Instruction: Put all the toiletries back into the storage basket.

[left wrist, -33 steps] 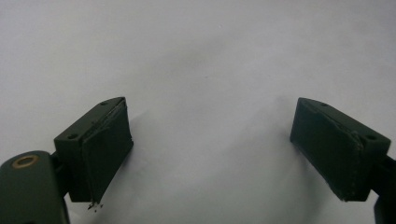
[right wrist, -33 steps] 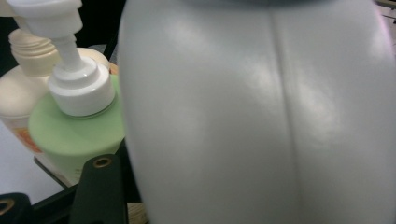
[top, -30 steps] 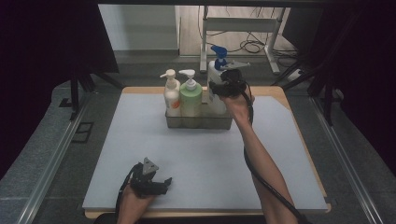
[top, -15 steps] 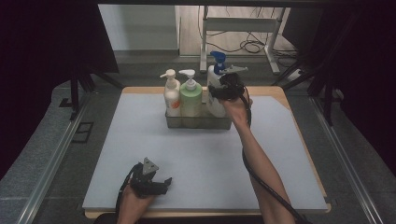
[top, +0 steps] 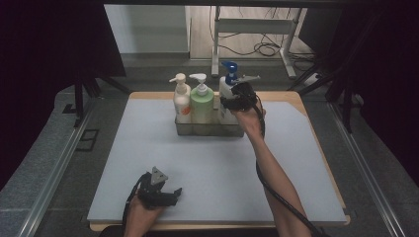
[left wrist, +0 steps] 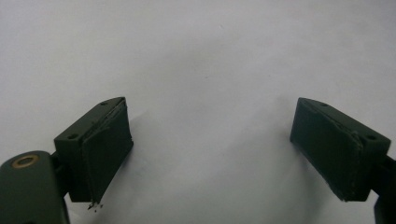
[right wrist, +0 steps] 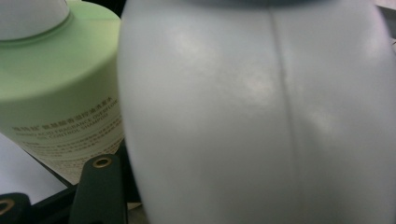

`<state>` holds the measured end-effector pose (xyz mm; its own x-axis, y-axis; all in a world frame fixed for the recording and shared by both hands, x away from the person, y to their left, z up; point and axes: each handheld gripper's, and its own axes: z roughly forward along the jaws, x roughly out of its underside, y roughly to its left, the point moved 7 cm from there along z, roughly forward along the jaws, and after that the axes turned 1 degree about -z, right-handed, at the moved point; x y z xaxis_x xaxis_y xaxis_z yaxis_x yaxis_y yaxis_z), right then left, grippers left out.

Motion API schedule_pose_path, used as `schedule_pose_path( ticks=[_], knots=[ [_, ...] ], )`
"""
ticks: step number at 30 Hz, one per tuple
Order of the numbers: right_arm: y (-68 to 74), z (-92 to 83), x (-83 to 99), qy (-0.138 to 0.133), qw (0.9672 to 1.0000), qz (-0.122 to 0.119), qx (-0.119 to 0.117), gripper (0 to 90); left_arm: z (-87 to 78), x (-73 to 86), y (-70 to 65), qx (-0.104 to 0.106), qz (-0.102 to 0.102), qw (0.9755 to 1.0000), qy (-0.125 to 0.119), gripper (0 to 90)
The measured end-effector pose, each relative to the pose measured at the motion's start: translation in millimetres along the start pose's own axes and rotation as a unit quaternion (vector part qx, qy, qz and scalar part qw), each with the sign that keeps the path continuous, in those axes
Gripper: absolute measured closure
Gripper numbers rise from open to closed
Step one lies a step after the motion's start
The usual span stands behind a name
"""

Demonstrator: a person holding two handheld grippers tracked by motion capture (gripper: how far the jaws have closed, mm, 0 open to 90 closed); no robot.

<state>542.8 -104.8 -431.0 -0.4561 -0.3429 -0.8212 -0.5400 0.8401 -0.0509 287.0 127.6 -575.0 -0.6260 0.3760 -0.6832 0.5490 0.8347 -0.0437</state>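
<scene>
Mat: wide bare room front and both sides. Tray at back centre, near far edge. White bottle with blue pump upright in tray's right end, long axis vertical, nozzle facing right; smooth pale body, side seam. Green bottle touching beside it, cream bottle further left. Right gripper clamped round white bottle's body. Left gripper near front edge, jaws apart, nothing between.

The three bottles stand close together in the tray at the far side of the table, so no tool passes between them. The green bottle touches the white bottle. All near table surface is free.
</scene>
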Motion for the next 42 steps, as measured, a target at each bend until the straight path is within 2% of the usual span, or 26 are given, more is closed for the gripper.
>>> schedule_pose_path(
  ticks=[15,21,30,36,42],
  knots=[
    [2.0,8.1,16.5,0.021,0.9997,0.007,-0.007,37.9,-0.1,0.1,0.0,0.0,0.0,1.0,0.001,11.9],
    [1.4,7.0,17.5,0.022,0.9996,0.013,-0.008,37.8,0.2,-0.3,-0.4,0.0,-0.003,1.0,-0.002,11.9],
    [-0.3,7.0,18.1,0.028,0.9991,0.024,-0.023,36.3,0.3,-0.3,-0.4,-0.001,-0.003,1.0,-0.002,11.9],
    [-1.2,7.3,17.4,0.018,0.9982,0.038,-0.043,30.4,0.3,-0.3,-0.4,-0.001,-0.003,1.0,-0.002,11.9],
    [0.4,5.6,18.2,0.013,0.9985,0.022,-0.049,17.4,0.2,-0.3,-0.5,-0.001,-0.003,1.0,-0.002,11.9]
  ],
)
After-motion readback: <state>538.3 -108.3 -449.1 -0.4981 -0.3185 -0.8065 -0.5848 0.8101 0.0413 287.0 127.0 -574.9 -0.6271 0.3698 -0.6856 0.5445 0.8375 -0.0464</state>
